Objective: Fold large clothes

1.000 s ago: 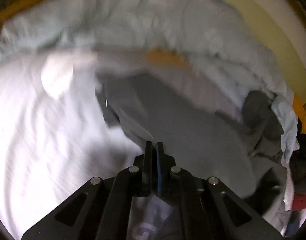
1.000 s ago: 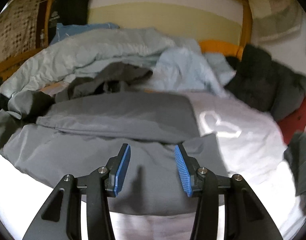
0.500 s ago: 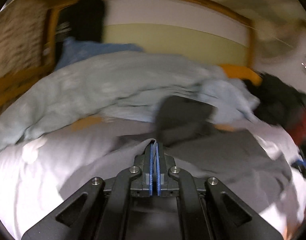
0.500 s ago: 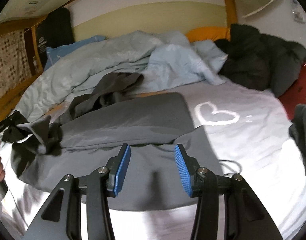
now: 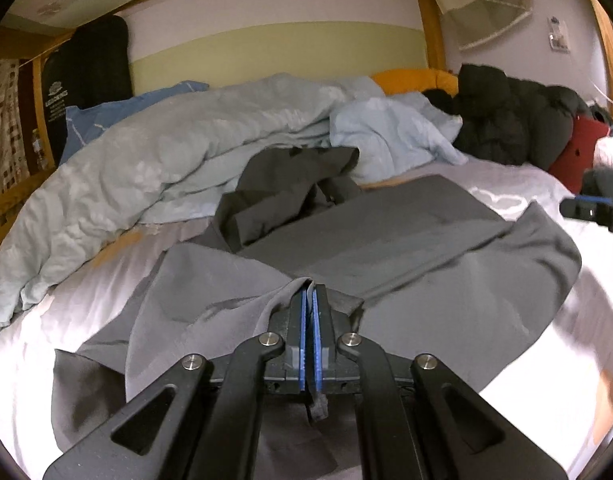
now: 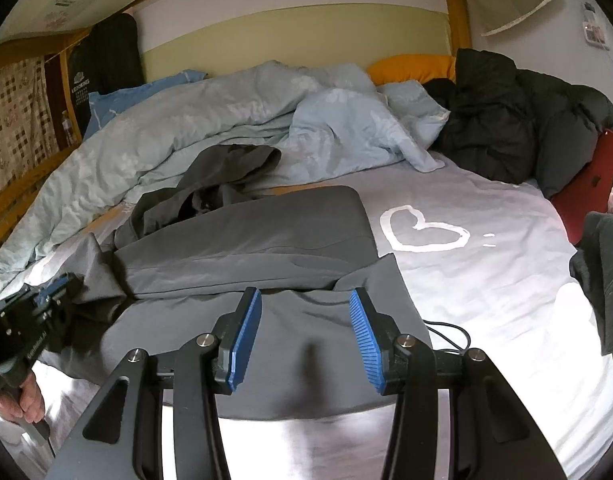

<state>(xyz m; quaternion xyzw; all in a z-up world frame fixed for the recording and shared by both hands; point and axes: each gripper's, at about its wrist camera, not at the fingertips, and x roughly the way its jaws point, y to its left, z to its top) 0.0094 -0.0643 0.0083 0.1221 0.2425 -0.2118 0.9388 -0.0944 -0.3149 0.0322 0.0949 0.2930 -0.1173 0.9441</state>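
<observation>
A large grey garment (image 5: 406, 248) lies spread across the white bed sheet (image 5: 78, 292); it also shows in the right wrist view (image 6: 266, 240). My left gripper (image 5: 309, 292) is shut on a bunched edge of the garment, held slightly above the bed; it also shows at the left of the right wrist view (image 6: 46, 292). My right gripper (image 6: 304, 308) is open and empty, hovering just above the garment's near edge; it also shows at the right edge of the left wrist view (image 5: 590, 208).
A light blue duvet (image 6: 226, 120) is heaped along the back. A dark crumpled garment (image 6: 210, 188) lies behind the grey one. A black jacket (image 6: 506, 128), red laptop (image 6: 586, 184), orange pillow (image 6: 410, 68) and black cable (image 6: 450, 332) are at right.
My left gripper has swung up and around while holding the grey fabric, from facing the sheet to facing the headboard. My right gripper stayed open and drew slightly back.
</observation>
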